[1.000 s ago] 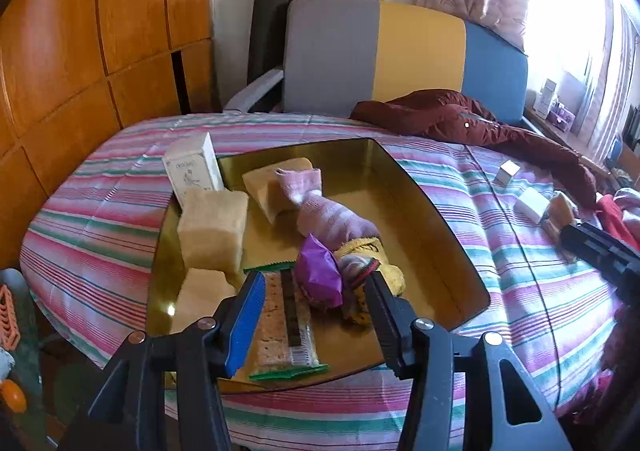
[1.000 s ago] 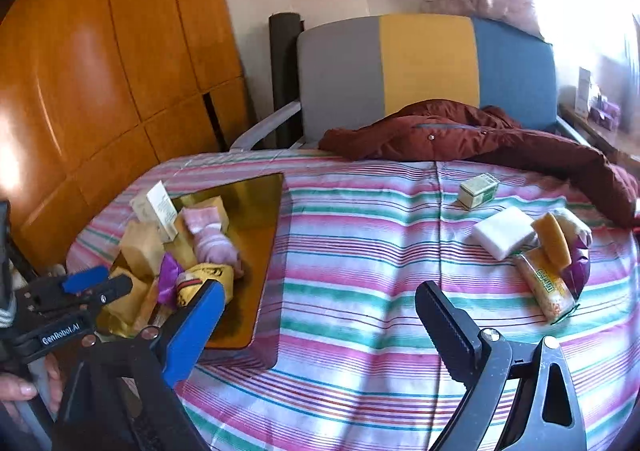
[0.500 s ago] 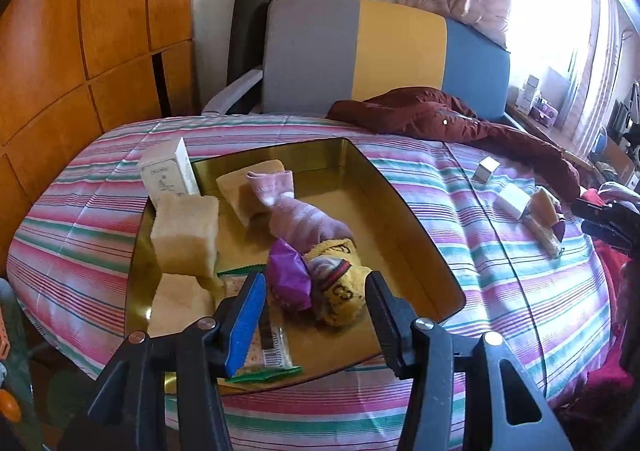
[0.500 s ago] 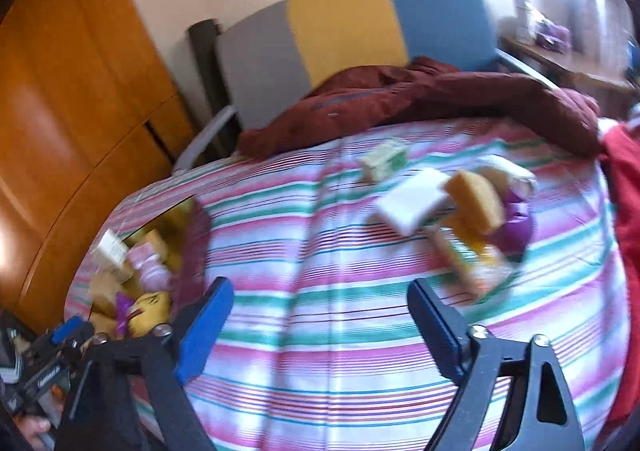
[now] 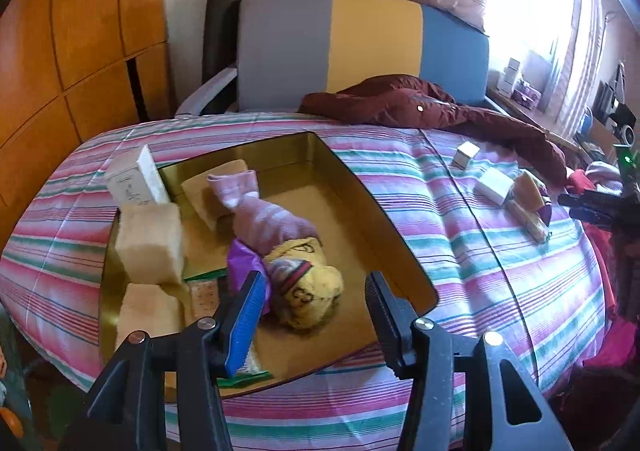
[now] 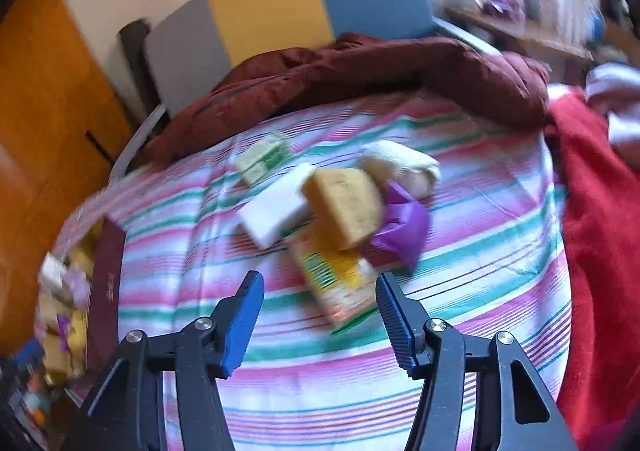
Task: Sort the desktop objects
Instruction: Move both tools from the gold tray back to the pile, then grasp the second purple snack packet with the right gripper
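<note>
Left gripper (image 5: 316,301) hangs over the near end of the gold tray (image 5: 400,247), jaws spread wide, nothing between them. Just ahead at twelve o'clock lies the yellow sock (image 5: 310,301), a purple wrapper (image 5: 244,263) at its ten o'clock and a pink sock (image 5: 268,223) beyond, touching both. Two sponges (image 5: 150,247) stack up along the tray's nine o'clock side, with a white box (image 5: 136,181) leaning upright at the far corner and a cracker pack (image 5: 204,293) partly hidden behind the blue finger.

Over on the right, the picture is blurred. Right gripper (image 6: 318,311) is wide open too, empty, poised above the striped cloth (image 6: 480,271). Between its fingertips, at twelve o'clock, sits a snack pack (image 6: 340,287), not touched. Resting on that pack's far end is a yellow sponge (image 6: 344,205); a purple wrapper (image 6: 404,231) lies just at its three o'clock, a white block (image 6: 276,209) at nine, a small green box (image 6: 262,159) farther off at eleven. A rolled pale sock (image 6: 404,167) lies behind at one o'clock. The tray (image 6: 105,291) shows at nine o'clock, well apart. A maroon jacket (image 6: 360,71) drapes the far edge.
</note>
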The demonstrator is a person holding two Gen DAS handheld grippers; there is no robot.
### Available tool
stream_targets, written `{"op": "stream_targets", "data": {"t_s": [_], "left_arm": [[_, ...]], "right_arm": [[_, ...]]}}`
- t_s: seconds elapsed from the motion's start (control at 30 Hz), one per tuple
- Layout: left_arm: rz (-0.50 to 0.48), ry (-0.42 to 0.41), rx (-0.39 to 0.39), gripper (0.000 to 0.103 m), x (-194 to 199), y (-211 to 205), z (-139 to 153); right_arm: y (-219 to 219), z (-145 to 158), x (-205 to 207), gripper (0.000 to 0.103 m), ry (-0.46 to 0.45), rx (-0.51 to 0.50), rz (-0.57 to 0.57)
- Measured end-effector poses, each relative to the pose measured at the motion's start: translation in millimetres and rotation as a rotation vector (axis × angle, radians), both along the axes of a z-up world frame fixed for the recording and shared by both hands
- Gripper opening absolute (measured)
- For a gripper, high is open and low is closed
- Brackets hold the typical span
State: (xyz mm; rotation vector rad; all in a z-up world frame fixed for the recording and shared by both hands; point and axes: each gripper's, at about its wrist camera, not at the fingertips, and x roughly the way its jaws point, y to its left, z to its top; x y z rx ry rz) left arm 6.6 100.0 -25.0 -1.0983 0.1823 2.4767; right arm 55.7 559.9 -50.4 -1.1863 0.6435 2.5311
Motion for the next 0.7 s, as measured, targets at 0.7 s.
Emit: {"op": "stream_targets", "data": {"t_s": [0.7], "left_arm": [[-0.217,-0.013,-0.022,0.052,-2,103,6]], "right_arm": [[69,-58,-37,0.047,-0.067,-0.123,-0.132]]}}
